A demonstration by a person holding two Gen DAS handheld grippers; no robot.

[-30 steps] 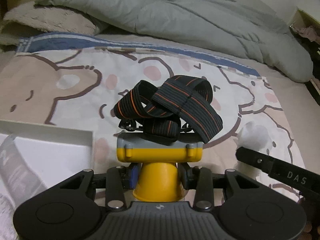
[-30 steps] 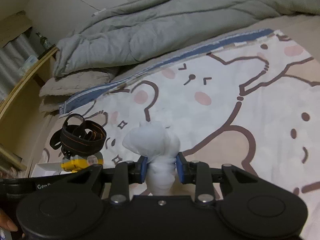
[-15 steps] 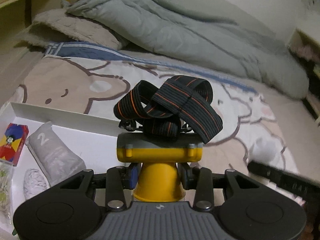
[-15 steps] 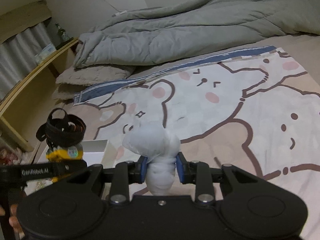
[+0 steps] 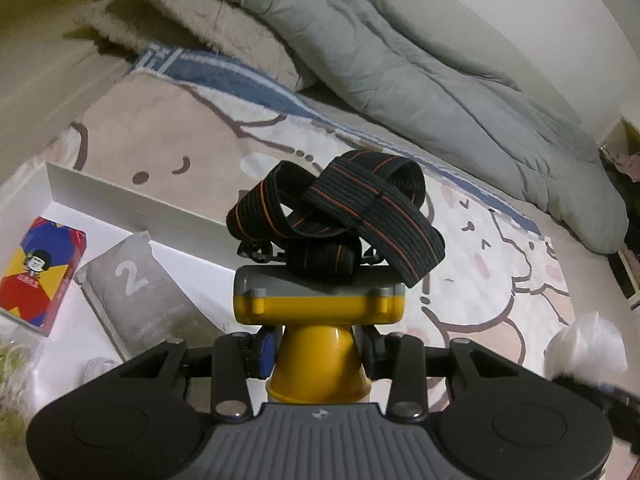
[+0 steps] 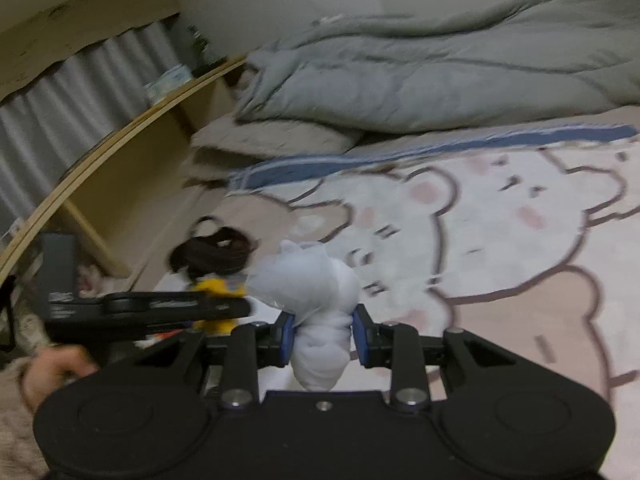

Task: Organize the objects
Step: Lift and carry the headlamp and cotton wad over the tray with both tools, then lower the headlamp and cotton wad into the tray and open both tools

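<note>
In the left wrist view a white box (image 5: 132, 204) fills the lower left of the frame, resting on the bear-print blanket (image 5: 500, 280). Inside it lie a red and yellow card pack (image 5: 40, 272) at the far left and a grey pouch (image 5: 140, 296) marked 2 just beside it. A grey duvet (image 5: 420, 72) lies bunched across the top of the frame, with a fuzzy pillow (image 5: 180, 20) at upper left.

The left gripper (image 5: 318, 350) sits at bottom centre, its jaws clenched on the yellow neck of the headlamp (image 5: 320, 300), whose black and orange strap (image 5: 340, 216) is coiled on top. The headlamp is held above the box's right part.

In the right wrist view, which is blurred, a wooden shelf (image 6: 120, 152) curves through the upper left. The right gripper (image 6: 322, 336) at bottom centre has its jaws grasping a white cloth bundle (image 6: 316, 300). The left gripper and headlamp show just left of it, and a hand (image 6: 52, 368) at lower left.
</note>
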